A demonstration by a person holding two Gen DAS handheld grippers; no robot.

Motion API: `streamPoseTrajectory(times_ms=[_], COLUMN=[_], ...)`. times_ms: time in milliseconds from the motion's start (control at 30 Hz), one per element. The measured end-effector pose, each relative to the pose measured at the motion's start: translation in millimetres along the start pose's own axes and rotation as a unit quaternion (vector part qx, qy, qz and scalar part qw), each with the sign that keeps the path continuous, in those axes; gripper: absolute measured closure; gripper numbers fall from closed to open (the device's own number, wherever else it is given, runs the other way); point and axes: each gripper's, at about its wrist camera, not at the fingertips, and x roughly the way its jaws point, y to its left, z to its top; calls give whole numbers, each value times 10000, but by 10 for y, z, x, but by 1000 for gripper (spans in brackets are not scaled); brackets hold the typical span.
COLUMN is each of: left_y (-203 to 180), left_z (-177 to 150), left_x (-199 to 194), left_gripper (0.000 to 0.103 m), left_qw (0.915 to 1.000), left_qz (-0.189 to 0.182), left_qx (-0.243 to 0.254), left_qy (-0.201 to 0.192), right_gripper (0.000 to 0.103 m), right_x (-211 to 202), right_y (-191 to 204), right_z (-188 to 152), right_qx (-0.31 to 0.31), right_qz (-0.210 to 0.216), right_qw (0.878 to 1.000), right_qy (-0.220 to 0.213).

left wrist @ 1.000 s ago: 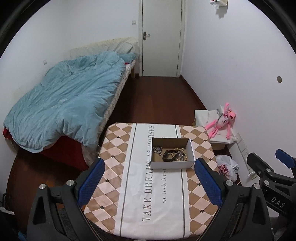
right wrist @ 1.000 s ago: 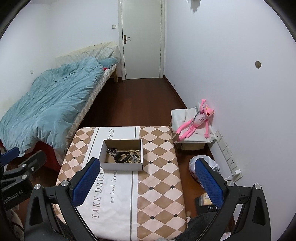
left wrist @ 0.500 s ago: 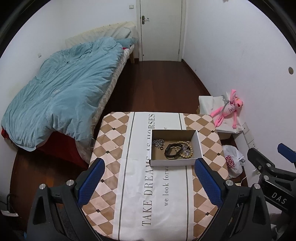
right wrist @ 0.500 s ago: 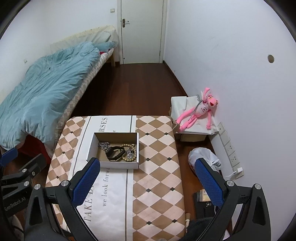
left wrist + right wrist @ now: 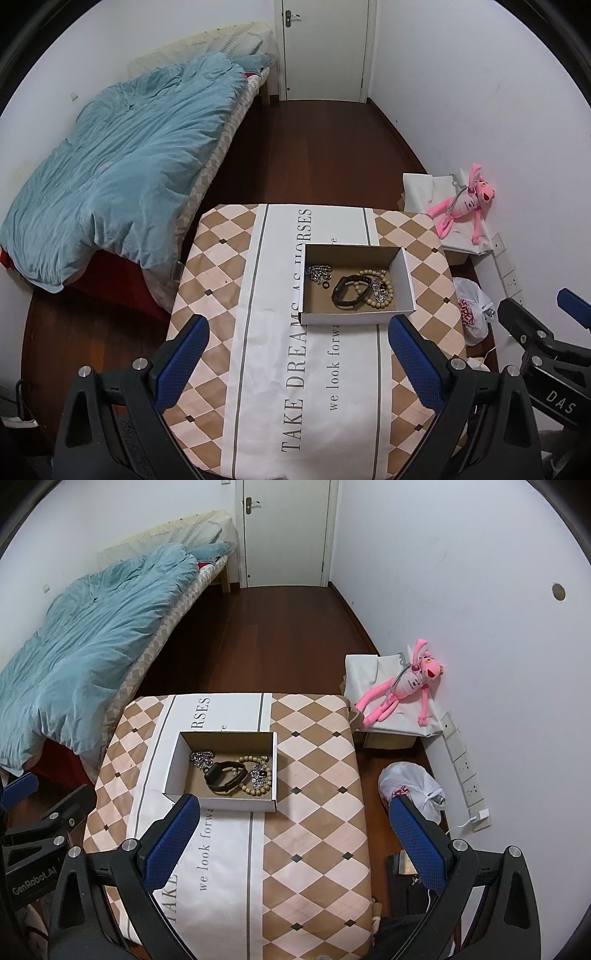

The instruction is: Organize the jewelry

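A white cardboard box (image 5: 408,280) (image 5: 171,771) sits on a table with a checkered cloth (image 5: 221,280) (image 5: 314,775). Inside lie a silver chain (image 5: 319,274) (image 5: 201,757), a black band (image 5: 349,292) (image 5: 223,777) and a wooden bead bracelet (image 5: 380,301) (image 5: 258,792). My left gripper (image 5: 297,334) is open and empty, above the table in front of the box. My right gripper (image 5: 293,814) is open and empty, to the right of the box. The right gripper also shows in the left wrist view (image 5: 546,325), and the left gripper in the right wrist view (image 5: 40,805).
A bed with a blue duvet (image 5: 122,155) (image 5: 85,635) stands left of the table. A pink plush toy (image 5: 465,206) (image 5: 402,686) lies on a white box by the right wall. A plastic bag (image 5: 472,310) (image 5: 410,786) sits on the wooden floor. A door (image 5: 284,531) is at the back.
Both grippers have tilted down and moved closer to the table, so the box looks larger and nearer. Both stay open and empty.
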Motion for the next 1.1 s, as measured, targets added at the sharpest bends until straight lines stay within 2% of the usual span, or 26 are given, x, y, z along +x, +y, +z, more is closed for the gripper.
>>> streamPoseTrajectory(times_ms=[1100], left_y=[8], left_z=[-2], left_x=[32], left_gripper=[4], left_qw=[10000], left_qz=[27], left_qx=[38], left_qy=[-32], right_gripper=[0], right_x=[19], right_y=[25], right_z=[-56], right_qx=[2], right_qz=[-13], right_qw=[10000], right_qy=[84])
